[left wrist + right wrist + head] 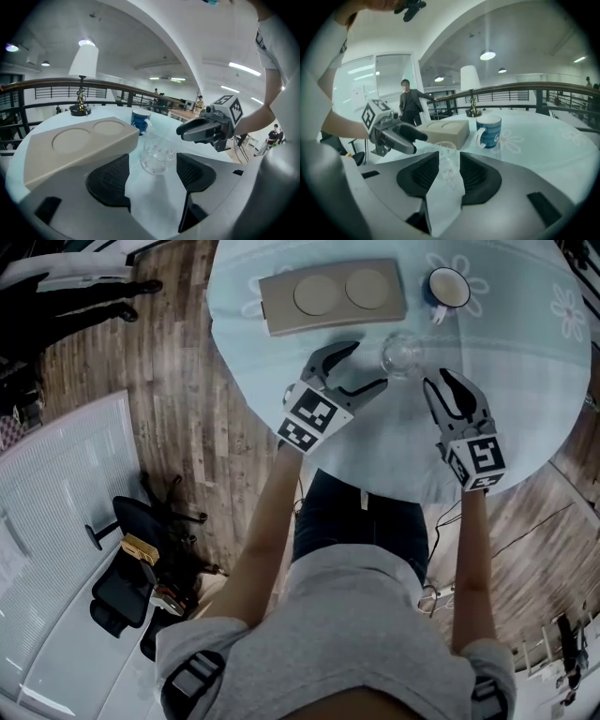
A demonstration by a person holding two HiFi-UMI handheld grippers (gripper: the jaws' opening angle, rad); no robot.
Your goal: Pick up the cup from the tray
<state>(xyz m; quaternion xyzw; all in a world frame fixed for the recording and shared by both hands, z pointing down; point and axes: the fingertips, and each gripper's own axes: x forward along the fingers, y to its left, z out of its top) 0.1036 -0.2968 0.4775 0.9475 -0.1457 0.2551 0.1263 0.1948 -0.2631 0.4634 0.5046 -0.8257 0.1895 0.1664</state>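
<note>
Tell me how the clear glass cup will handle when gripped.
The clear glass cup looks smooth, so it may slip when squeezed. Thin-walled and seemingly empty, it is probably light and fragile. Upright on the tablecloth, a push could tip it.

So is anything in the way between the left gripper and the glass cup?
No, nothing visible. The glass cup stands on bare tablecloth just ahead of the open left gripper. The tray sits off to one side, the right gripper on the other.

Clear glass cup [401, 354], matt beige tray [277, 298], wood floor [178, 399]
</note>
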